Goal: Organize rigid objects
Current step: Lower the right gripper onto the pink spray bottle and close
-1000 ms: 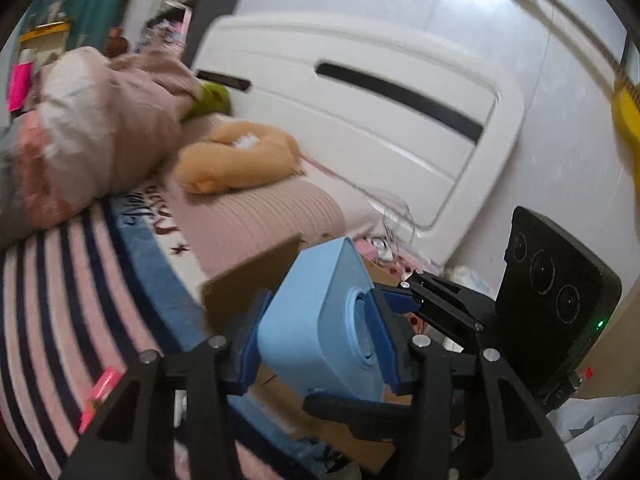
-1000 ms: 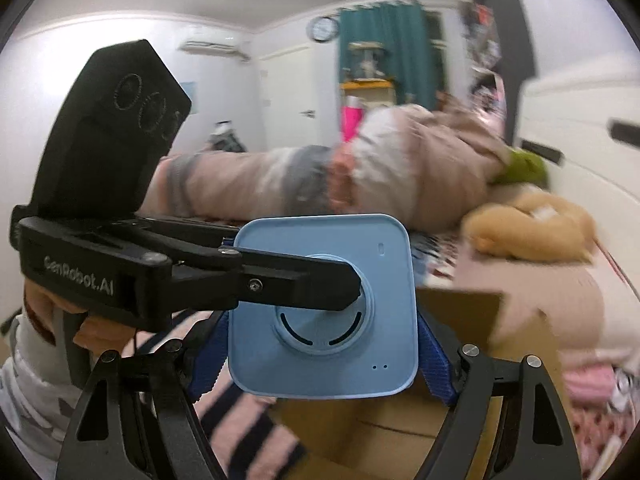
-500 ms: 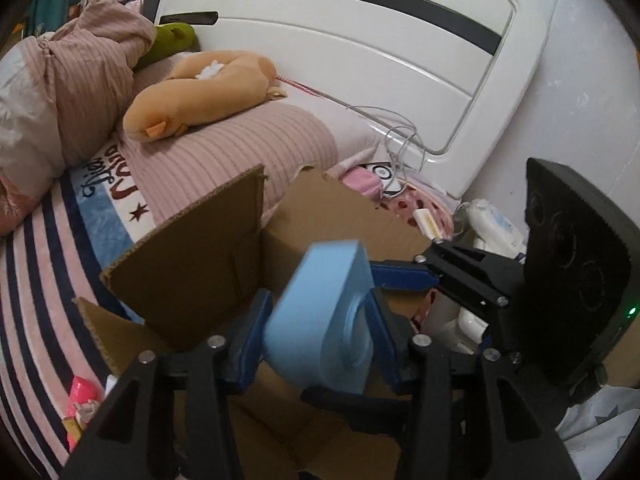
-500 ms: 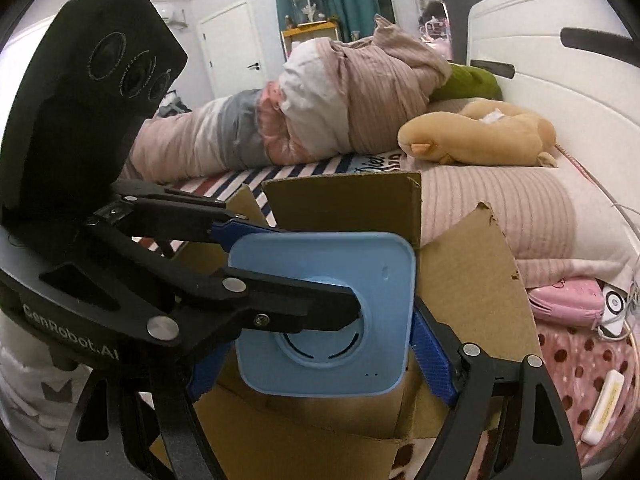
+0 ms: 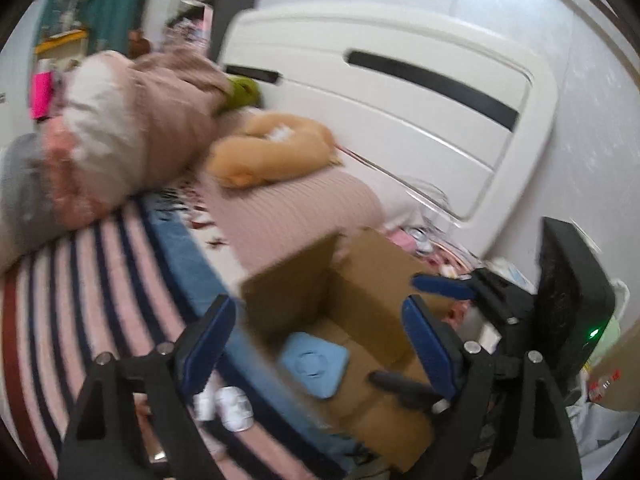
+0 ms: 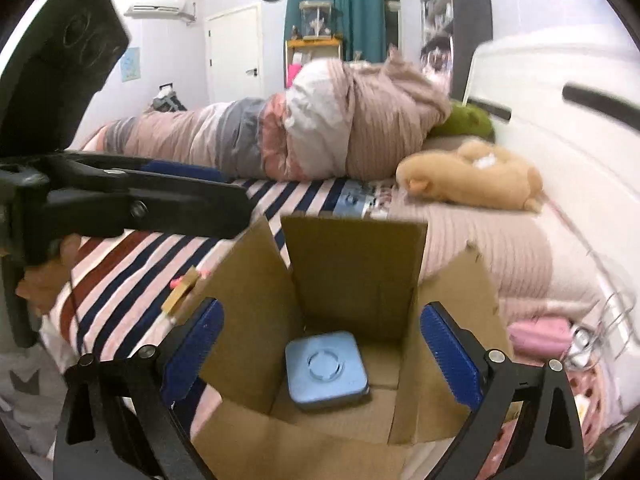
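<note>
A flat light-blue square device (image 6: 326, 370) with a round centre lies on the floor of an open cardboard box (image 6: 354, 276). It also shows in the left wrist view (image 5: 314, 364), inside the same box (image 5: 372, 280). My right gripper (image 6: 322, 354) is open and empty above the box, with the device between and below its blue pads. My left gripper (image 5: 316, 348) is open and empty above the box's left side. The left gripper also shows in the right wrist view (image 6: 120, 196), and the right gripper in the left wrist view (image 5: 452, 284).
The box stands against a bed with a striped sheet (image 6: 132, 256). A rolled quilt (image 6: 320, 120), a tan plush toy (image 6: 476, 180) and a pink pillow (image 5: 296, 212) lie on it. A white headboard (image 5: 400, 112) is behind. Small items (image 6: 536, 336) lie right of the box.
Both grippers held the blue device over the box and have opened. The device now lies on the box floor. Both grippers have pulled up and back.
</note>
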Available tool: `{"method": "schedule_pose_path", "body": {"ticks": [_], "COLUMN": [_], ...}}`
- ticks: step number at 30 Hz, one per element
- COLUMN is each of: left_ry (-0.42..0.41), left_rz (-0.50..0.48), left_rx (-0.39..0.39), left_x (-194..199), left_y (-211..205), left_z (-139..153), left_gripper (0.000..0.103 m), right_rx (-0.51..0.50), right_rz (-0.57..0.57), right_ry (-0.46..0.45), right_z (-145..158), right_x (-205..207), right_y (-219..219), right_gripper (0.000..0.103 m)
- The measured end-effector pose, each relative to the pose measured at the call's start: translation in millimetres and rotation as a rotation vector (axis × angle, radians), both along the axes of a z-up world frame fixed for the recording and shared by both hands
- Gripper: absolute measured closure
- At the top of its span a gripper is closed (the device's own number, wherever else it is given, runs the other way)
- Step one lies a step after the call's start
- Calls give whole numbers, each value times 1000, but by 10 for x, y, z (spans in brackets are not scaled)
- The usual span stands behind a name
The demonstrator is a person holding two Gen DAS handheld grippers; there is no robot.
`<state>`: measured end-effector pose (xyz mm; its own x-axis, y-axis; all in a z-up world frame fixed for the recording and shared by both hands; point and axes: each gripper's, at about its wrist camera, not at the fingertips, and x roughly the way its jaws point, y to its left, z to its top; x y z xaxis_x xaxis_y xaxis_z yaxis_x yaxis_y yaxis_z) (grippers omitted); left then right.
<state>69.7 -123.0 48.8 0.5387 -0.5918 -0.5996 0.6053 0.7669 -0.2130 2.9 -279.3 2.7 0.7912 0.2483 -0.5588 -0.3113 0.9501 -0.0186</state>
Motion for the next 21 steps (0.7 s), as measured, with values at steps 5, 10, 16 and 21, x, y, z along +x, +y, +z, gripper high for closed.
{"method": "schedule_pose_path", "body": {"ticks": [5,10,16,21], "left_ry": [-73,-81,-44,3], "left_rz": [184,331,418,402], "left_rx": [35,58,57,28], "left_x": [-113,-183,-162,-77], "left_y": [729,1425,2017,2113], "left_z": [-20,-279,-783,-1206], "left_gripper": [19,19,19,19], "right_rx": [-10,11,-29,-32], "right_rz": [-9,157,306,250], "right_ry": [-66,-32,124,296], "right_z": [239,260,-285,-936], "right_x": [-81,-63,58,317], "right_y": [332,961,1701,1832], "right_gripper": [4,4,22,37]}}
